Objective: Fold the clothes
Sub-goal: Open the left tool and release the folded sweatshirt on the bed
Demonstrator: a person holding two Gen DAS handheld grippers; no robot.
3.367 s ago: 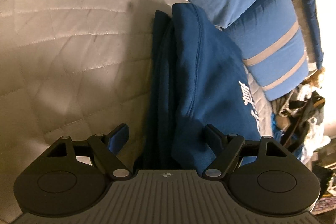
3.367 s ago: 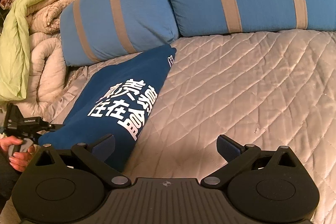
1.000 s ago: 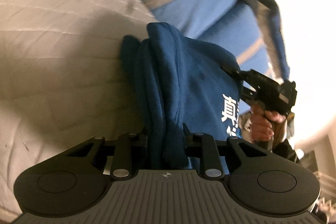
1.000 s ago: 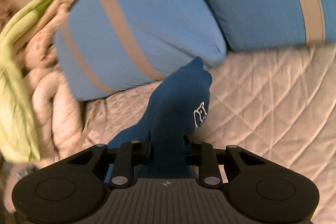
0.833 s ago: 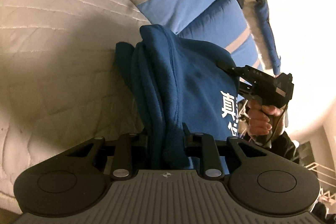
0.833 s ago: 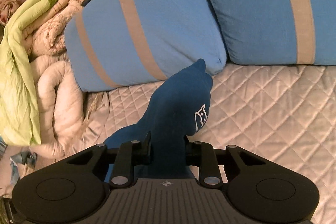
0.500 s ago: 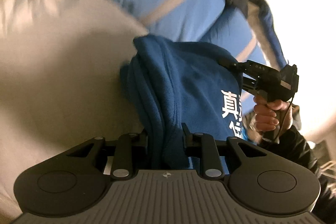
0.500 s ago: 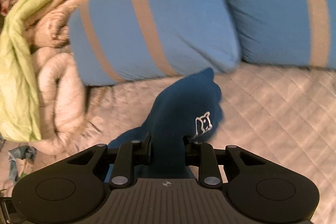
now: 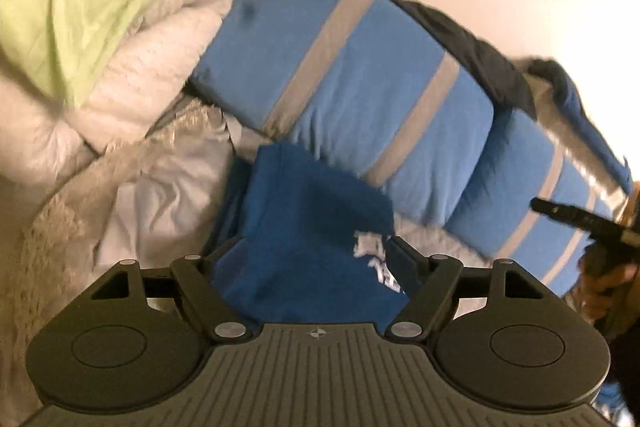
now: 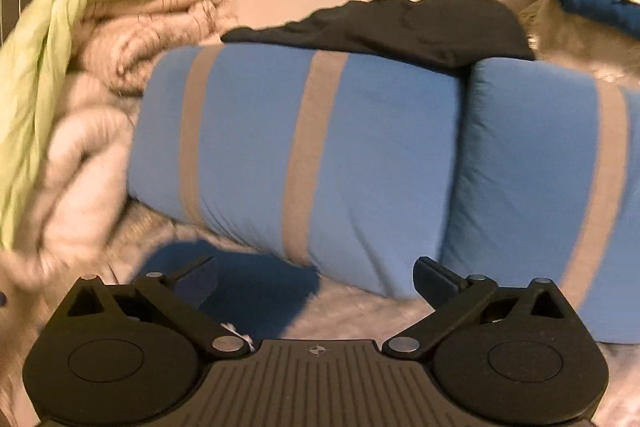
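The folded dark blue sweatshirt (image 9: 308,223) with white print lies on the bed against the striped blue pillows. My left gripper (image 9: 312,259) hovers over its near end. Its jaws are opening, with the cloth between the fingers and the pads off it. In the right wrist view the sweatshirt (image 10: 248,291) shows low and left of centre. My right gripper (image 10: 318,277) stands over it, its jaws opening wide and nothing pressed between them. The left wrist view also catches the right gripper (image 9: 538,203) at the far right, held by a hand (image 9: 600,279).
Two blue pillows (image 10: 304,155) with grey stripes lean on the wall, with a dark garment (image 10: 400,23) draped on top. A pile of cream and lime-green bedding (image 10: 80,67) fills the left. A pale quilted bedspread (image 9: 160,195) lies under the sweatshirt.
Both grippers were shut on the sweatshirt and have let go. The sweatshirt has dropped onto the bed by the pillows. Both views have lifted and swung toward the pillows and bedding.
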